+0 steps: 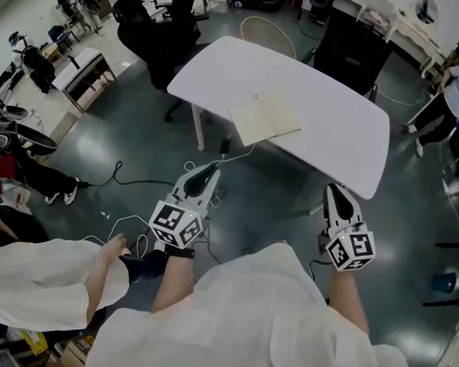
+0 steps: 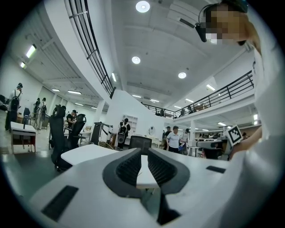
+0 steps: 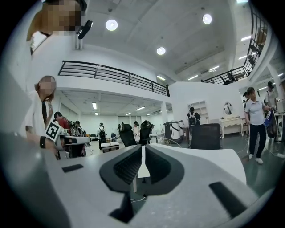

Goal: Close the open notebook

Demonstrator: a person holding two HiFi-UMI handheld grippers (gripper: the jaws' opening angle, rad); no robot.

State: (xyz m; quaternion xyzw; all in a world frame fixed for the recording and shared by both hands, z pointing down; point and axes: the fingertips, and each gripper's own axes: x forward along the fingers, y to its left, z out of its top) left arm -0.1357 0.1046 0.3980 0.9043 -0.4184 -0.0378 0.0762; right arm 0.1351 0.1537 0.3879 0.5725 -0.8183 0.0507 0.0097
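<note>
A white surface (image 1: 334,119) with rounded corners stands on a dark, glossy floor (image 1: 131,146) in a big hall. A black office chair (image 1: 149,34) is behind it and cables (image 1: 125,182) trail below. The notebook (image 1: 264,117) lies open on the surface near its front left edge, pale pages up. Its long axis runs roughly along that edge, rising to the right in the head view. The left gripper (image 1: 208,173) and the right gripper (image 1: 334,190) hover short of the surface, fingers closed together on nothing.

Open notebook (image 1: 265,117) flat on white table (image 1: 338,123)
</note>
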